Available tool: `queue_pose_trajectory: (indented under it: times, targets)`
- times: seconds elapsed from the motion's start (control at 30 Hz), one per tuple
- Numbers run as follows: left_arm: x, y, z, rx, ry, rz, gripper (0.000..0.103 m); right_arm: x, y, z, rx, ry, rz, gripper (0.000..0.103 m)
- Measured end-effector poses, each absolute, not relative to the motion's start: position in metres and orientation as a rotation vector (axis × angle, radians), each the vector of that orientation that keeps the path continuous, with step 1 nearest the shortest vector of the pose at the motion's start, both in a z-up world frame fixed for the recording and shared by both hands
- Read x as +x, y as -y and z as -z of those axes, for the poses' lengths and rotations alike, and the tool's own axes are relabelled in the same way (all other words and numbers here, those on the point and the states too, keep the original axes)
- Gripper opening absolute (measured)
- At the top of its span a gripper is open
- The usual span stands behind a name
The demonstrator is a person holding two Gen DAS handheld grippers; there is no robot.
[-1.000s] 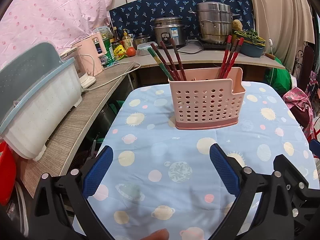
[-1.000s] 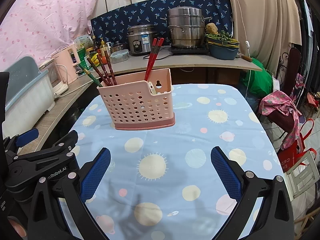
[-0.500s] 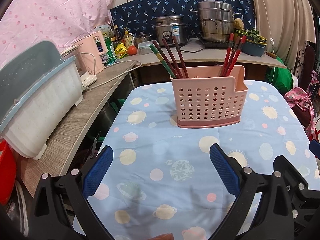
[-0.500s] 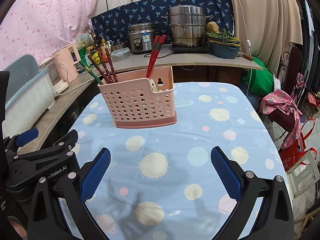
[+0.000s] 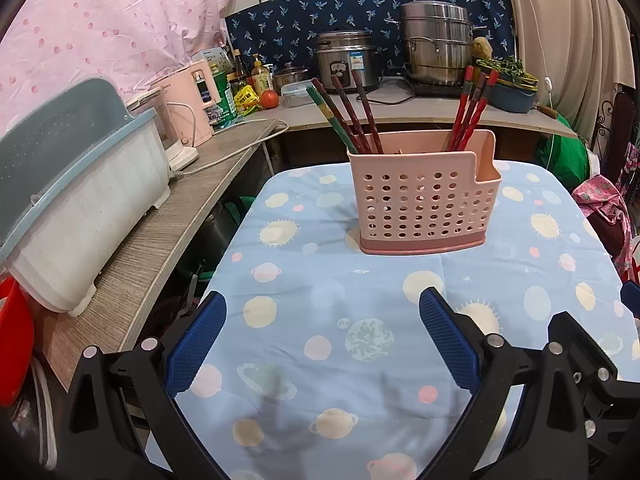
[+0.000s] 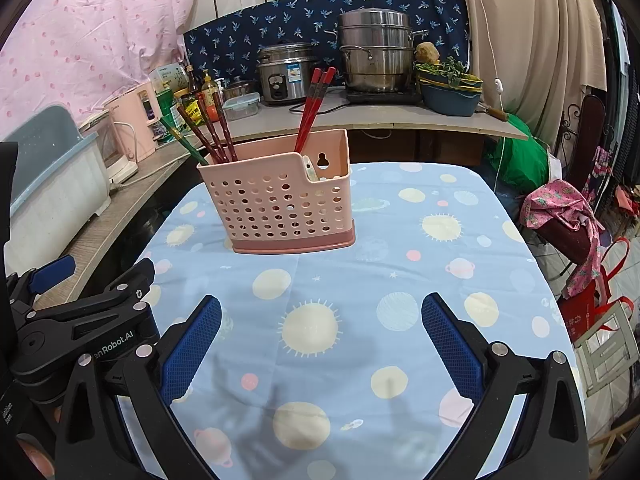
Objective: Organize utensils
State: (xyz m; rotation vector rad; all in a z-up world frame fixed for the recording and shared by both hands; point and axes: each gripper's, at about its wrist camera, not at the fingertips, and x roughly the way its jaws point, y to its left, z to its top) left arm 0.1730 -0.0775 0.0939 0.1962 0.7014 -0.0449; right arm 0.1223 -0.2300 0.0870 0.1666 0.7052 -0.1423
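Two grippers hover low over our table [image 5: 328, 344], both spread wide with nothing between the blue pads. Ahead of our left gripper [image 5: 322, 340], well apart from its fingertips, stands the pink basket [image 5: 424, 200], upright on the planet-print cloth. Dark chopsticks [image 5: 352, 114] lean out of its left end and red chopsticks [image 5: 472, 108] out of its right. From our right gripper [image 6: 320, 336], the basket sits ahead and slightly left.

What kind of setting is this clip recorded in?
Most likely a lived-in home kitchen: a rice cooker and stacked steamer pot on the counter, a pink utensil caddy holding chopsticks on a cloth-covered table.
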Motion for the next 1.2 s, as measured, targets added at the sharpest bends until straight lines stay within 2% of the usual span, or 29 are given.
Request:
queue_pose_trajectory:
  times: [1.2]
  targets:
    - [0.1742, 0.077, -0.09, 0.194, -0.706, 0.053, 0.093, 0.1225, 0.23, -0.083, 0.165, -0.707, 0.149, 0.097]
